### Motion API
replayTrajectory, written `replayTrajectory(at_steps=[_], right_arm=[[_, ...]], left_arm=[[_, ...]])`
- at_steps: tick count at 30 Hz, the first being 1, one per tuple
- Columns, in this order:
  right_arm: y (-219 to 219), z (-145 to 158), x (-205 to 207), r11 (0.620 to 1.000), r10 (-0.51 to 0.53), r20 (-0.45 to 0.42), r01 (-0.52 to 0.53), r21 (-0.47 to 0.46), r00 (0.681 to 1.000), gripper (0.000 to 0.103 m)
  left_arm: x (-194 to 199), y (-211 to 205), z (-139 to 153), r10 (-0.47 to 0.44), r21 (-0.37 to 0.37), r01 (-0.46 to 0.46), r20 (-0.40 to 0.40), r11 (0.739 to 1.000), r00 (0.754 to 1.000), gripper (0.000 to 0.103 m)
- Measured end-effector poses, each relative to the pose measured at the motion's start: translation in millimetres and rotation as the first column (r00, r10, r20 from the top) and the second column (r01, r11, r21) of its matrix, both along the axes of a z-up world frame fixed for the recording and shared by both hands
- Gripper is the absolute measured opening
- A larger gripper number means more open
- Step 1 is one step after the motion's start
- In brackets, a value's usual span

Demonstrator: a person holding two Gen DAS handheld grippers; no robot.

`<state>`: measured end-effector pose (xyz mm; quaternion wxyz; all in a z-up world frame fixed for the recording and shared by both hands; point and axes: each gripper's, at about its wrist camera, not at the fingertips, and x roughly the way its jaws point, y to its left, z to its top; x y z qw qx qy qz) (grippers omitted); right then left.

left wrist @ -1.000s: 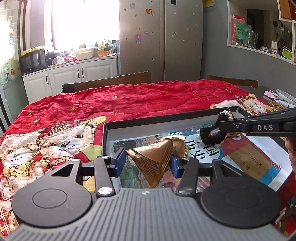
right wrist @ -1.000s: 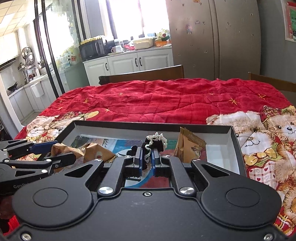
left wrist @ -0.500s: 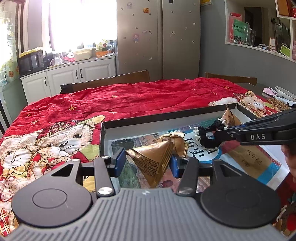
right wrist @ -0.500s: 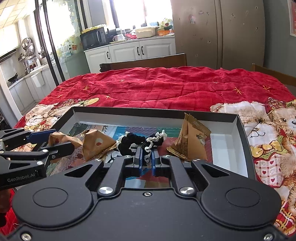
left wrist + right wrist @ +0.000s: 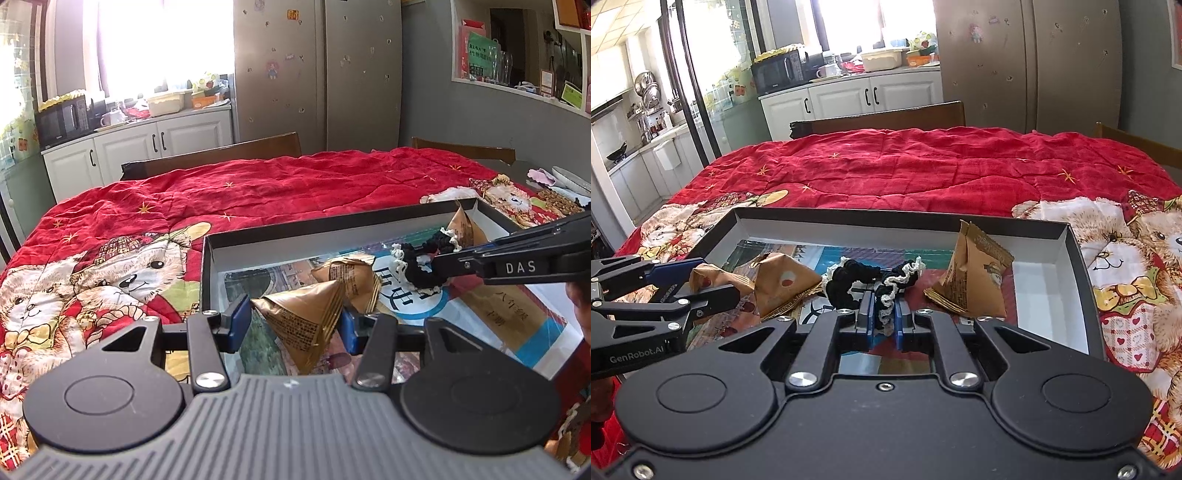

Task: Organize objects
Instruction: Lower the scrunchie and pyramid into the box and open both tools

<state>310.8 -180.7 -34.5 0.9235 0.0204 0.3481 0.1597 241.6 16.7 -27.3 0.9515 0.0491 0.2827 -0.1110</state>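
Note:
My left gripper (image 5: 293, 323) is shut on a gold pyramid packet (image 5: 304, 325) and holds it over the left end of a shallow black box (image 5: 332, 229). A second gold packet (image 5: 349, 277) lies just behind it. My right gripper (image 5: 883, 317) is shut on a black scrunchie with cream lace trim (image 5: 864, 284), low over the middle of the box (image 5: 905, 218). The scrunchie also shows in the left wrist view (image 5: 421, 266), at the tip of the right gripper (image 5: 439, 262). A third gold packet (image 5: 975, 280) stands at the right end of the box.
The box sits on a red quilt with teddy bears (image 5: 923, 166) over a table. Printed books line the box floor (image 5: 498, 314). Wooden chairs (image 5: 886, 118) stand at the far side. Kitchen cabinets (image 5: 871, 96) and a fridge (image 5: 1034, 62) stand behind.
My right gripper has lowered the scrunchie toward the box floor, and it now spreads out toward the left packets. My left gripper still holds its packet in place.

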Motion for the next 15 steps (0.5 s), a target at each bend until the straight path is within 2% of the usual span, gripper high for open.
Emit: replayTrajectory(at_steps=[8, 15], right_arm=[[1.8, -0.7, 0.1, 1.0, 0.003, -0.001, -0.003, -0.016, 1.0, 0.011], [1.6, -0.5, -0.1, 1.0, 0.0, 0.0, 0.0, -0.022, 1.0, 0.015]], left_arm=[[2.5, 0.6, -1.3, 0.014, 0.003, -0.014, -0.014, 1.0, 1.0, 0.055], [3.1, 1.5, -0.8, 0.023, 0.002, -0.023, -0.019, 1.0, 1.0, 0.059]])
